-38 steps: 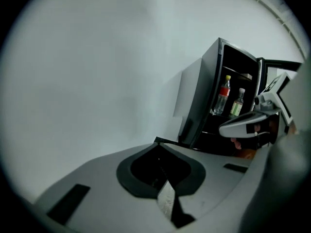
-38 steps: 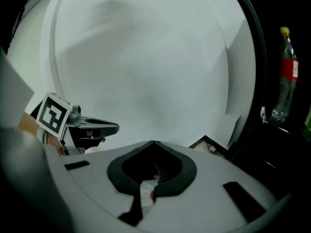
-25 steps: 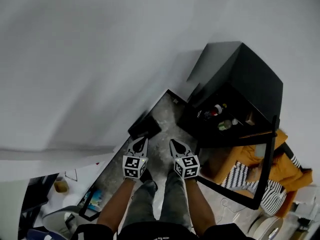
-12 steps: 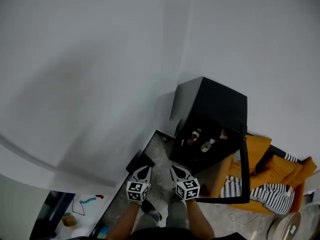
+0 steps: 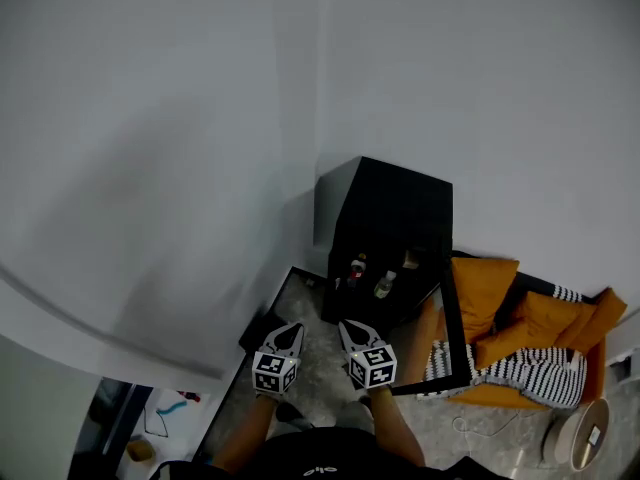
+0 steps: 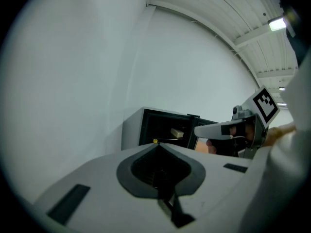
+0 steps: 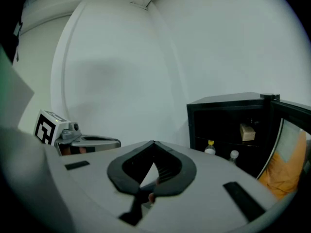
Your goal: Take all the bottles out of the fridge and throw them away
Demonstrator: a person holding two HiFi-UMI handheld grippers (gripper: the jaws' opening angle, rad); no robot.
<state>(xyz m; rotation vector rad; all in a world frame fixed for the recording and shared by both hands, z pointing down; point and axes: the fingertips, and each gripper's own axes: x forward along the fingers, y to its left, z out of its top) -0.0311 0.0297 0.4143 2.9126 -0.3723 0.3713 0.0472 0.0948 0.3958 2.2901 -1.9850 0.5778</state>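
The bottles (image 5: 357, 267) are inside the black fridge (image 5: 395, 203), low down on the bottom shelf. From my right gripper view I can see two of them side by side, one with a yellow cap (image 7: 210, 148) and one with a white cap (image 7: 234, 155). A small box (image 7: 247, 131) sits on the shelf above them. The fridge door (image 5: 452, 318) is swung wide open to my right. The fridge stands in the corner against the white wall (image 5: 150, 118). Just beside the open door are orange cushions (image 5: 490, 298) with a striped cloth (image 5: 510, 363) on them. I stand on the grey floor (image 5: 312, 373), near the fridge but not touching it. I hold my left gripper (image 5: 292, 326) and my right gripper (image 5: 347, 325) out in front of me, close together, both pointing at the fridge. The jaws of my left gripper are squeezed together with nothing in them. The jaws of my right gripper are squeezed together too, and they hold nothing. Neither one touches a bottle.
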